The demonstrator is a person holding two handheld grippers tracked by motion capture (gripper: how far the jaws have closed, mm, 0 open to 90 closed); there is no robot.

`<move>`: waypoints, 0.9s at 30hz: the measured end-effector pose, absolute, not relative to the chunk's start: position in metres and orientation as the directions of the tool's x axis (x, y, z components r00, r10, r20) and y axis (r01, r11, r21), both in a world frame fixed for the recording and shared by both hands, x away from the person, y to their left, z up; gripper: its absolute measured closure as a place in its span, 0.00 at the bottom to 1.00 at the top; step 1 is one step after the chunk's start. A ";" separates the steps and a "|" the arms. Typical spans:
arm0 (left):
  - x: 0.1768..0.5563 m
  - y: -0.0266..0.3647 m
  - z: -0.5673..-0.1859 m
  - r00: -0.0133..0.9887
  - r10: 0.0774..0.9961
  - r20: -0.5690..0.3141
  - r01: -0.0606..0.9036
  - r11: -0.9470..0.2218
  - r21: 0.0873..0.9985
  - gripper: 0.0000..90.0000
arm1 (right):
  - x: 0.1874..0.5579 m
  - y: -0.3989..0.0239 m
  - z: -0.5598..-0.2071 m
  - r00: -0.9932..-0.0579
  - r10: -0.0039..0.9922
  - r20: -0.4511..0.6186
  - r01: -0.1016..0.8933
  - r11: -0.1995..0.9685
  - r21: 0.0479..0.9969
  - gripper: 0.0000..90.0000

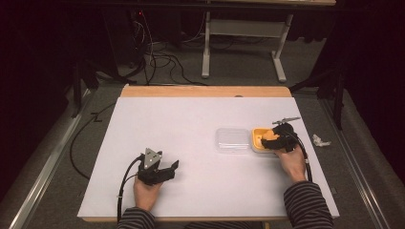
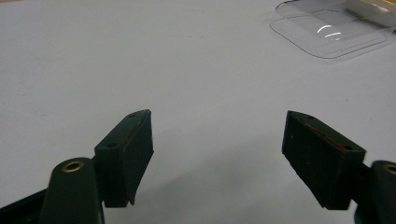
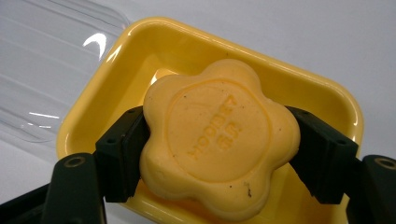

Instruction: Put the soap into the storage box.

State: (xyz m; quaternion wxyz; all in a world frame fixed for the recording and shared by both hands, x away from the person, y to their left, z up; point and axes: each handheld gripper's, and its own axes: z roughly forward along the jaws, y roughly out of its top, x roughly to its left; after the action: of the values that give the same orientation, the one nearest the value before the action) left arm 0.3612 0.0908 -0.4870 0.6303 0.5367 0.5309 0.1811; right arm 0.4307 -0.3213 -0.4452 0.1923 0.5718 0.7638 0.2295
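A flower-shaped yellow soap bar (image 3: pixel 219 140) was gripped from both sides by the right gripper (image 3: pixel 219 149), whose two black jaws were pressed against the bar's flanks. The soap was held over the yellow soap dish (image 3: pixel 322 95), low inside its walls; whether it touched the dish floor could not be told. In the high view, the dish (image 1: pixel 258 141) was seen on the right half of the white table (image 1: pixel 191 124), with the right gripper (image 1: pixel 278 138) over it and the person's right hand (image 1: pixel 292 162) behind it on the near side. A clear plastic lid (image 1: pixel 232 140) was laid flat just to the left of the dish, touching or nearly touching its edge.

The left gripper (image 1: pixel 168 171) was rested on the near left part of the table, held by the left hand (image 1: pixel 145 191). Its jaws were spread wide with nothing between them, and only bare table surface was seen ahead, the clear lid (image 2: pixel 327 35) lying further off to the far right.
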 end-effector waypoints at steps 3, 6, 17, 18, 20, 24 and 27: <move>0.361 0.090 -0.487 0.373 0.796 -0.476 0.340 0.361 0.869 0.28 | 0.430 -0.320 -0.449 -0.269 0.962 -0.052 0.789 0.251 0.561 0.30; 0.361 0.090 -0.487 0.371 0.797 -0.477 0.341 0.360 0.868 0.28 | 0.430 -0.319 -0.448 -0.249 0.967 -0.051 0.781 0.232 0.579 0.29; 0.361 0.090 -0.487 0.363 0.802 -0.474 0.340 0.360 0.869 0.28 | 0.428 -0.320 -0.450 -0.218 0.976 -0.023 0.766 0.186 0.615 0.19; 0.361 0.090 -0.487 0.362 0.803 -0.473 0.340 0.359 0.869 0.28 | 0.427 -0.322 -0.448 -0.222 0.975 -0.004 0.756 0.175 0.631 0.17; 0.361 0.090 -0.487 0.363 0.803 -0.472 0.340 0.358 0.870 0.28 | 0.424 -0.324 -0.444 -0.221 0.975 0.005 0.740 0.164 0.652 0.17; 0.362 0.090 -0.487 0.362 0.805 -0.471 0.340 0.356 0.870 0.28 | 0.419 -0.326 -0.439 -0.216 0.976 0.015 0.716 0.148 0.683 0.17; 0.363 0.091 -0.487 0.357 0.802 -0.479 0.347 0.362 0.865 0.28 | 0.413 -0.327 -0.434 -0.207 0.978 0.016 0.696 0.136 0.705 0.18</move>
State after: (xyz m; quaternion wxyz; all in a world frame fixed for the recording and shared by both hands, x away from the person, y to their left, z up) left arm 0.3627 0.0910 -0.4871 0.6263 0.5350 0.5372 0.1816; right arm 0.4128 -0.3268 -0.4337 0.2343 0.5844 0.7163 0.3010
